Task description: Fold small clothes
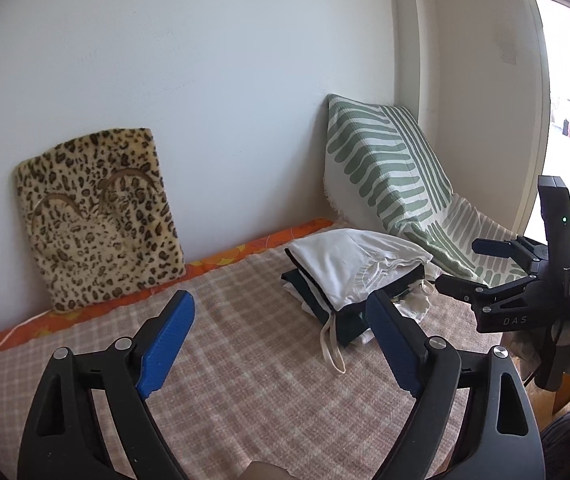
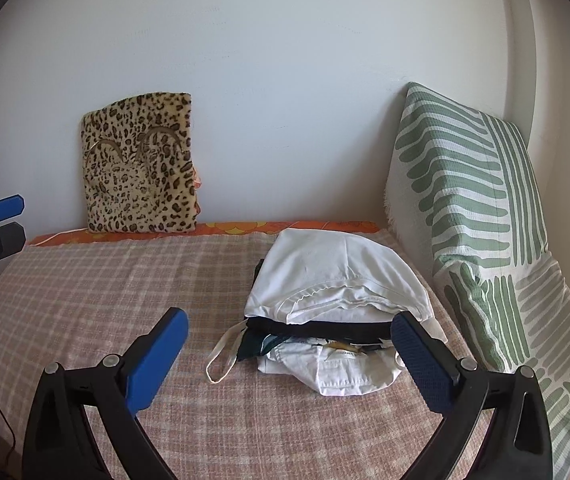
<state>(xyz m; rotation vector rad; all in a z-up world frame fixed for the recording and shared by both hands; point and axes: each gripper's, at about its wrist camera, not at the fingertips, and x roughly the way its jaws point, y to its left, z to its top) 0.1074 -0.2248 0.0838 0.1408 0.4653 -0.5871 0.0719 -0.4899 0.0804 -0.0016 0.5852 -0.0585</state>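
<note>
Folded clothes stack (image 2: pixel 337 312) on checked bedcover (image 2: pixel 125 280), no container.

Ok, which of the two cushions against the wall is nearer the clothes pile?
The green-striped cushion, right beside the folded clothes pile; the leopard-print cushion stands well apart to the left.

Both wrist views look slightly down across the bed toward the wall. The right one sits near the clothes stack (image 2: pixel 337 320); the left, left of it, farther back.
</note>
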